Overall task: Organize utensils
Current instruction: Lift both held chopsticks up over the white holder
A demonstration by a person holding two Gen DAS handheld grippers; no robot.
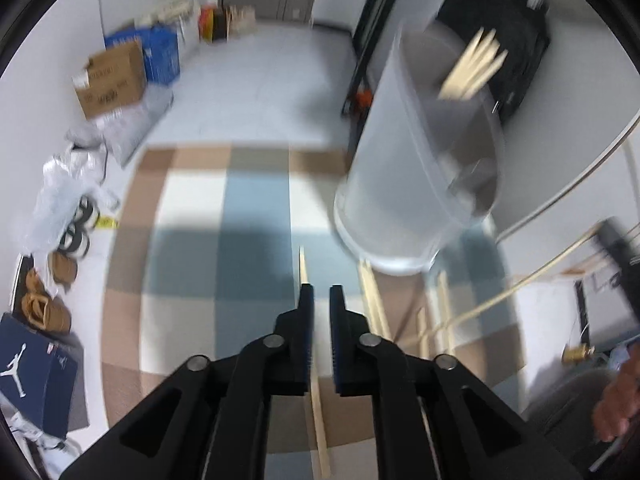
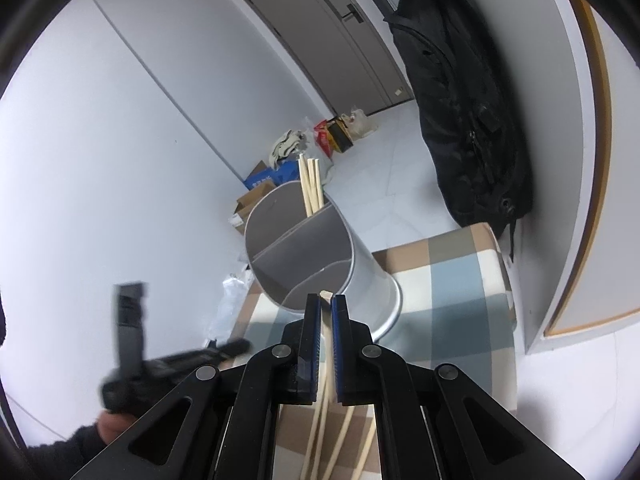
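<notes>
A white utensil holder (image 1: 400, 168) (image 2: 372, 276) with grey divided compartments stands on the checked tablecloth (image 1: 256, 208). Several chopsticks (image 1: 476, 68) (image 2: 310, 188) stick out of its far compartment. My left gripper (image 1: 322, 292) is near the cloth, left of the holder, its jaws nearly together on one chopstick (image 1: 303, 264) that runs along the left finger and stays sharp amid the blur. My right gripper (image 2: 326, 300) is shut on another chopstick (image 2: 327, 344), whose tip shows at the holder's near rim. Loose chopsticks (image 1: 372, 304) (image 2: 344, 440) lie on the cloth by the holder's base.
A black backpack (image 2: 472, 120) hangs at the table's far right corner. Boxes and bags (image 1: 112, 76) sit on the floor along the wall, a shoebox (image 1: 36, 376) near the table's left edge. A person's hand (image 2: 116, 436) holds the blurred left tool.
</notes>
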